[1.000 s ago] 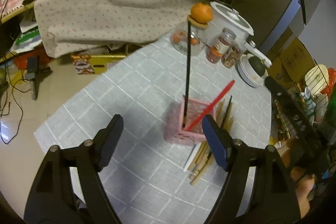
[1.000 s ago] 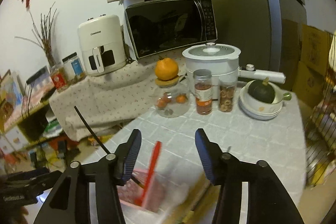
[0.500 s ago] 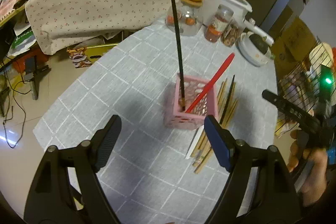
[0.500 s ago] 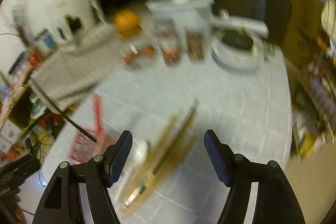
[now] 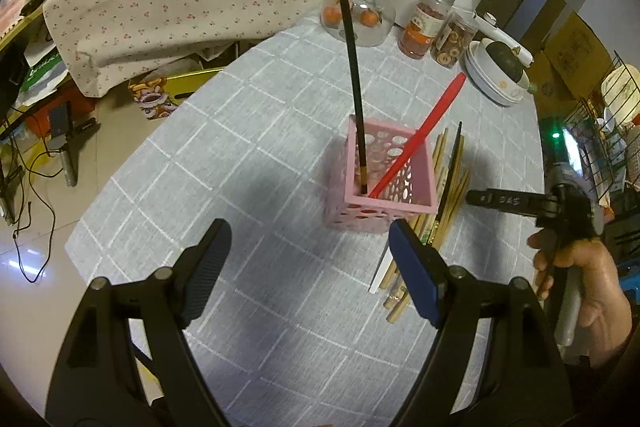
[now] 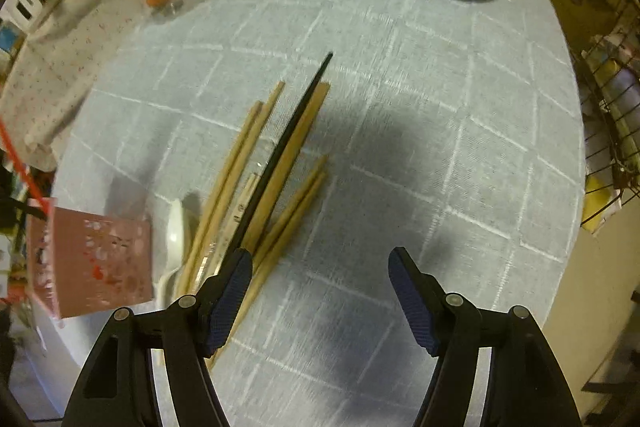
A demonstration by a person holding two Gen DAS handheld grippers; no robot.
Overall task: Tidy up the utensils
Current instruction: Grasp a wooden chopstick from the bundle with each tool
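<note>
Wooden chopsticks [image 6: 240, 163] lie piled by a pink basket [image 5: 384, 183]; both hand-held grippers empty, right closing.

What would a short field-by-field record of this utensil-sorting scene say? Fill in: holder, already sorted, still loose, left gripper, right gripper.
holder: pink perforated box, upright on the grey checked tablecloth
already sorted: black chopstick and red chopstick, both leaning inside the box
still loose: wooden chopsticks, one black chopstick and a white spoon, lying flat beside the box
left gripper: open, empty, near the box
right gripper: jaws closing, nothing between them, above the loose pile
</note>
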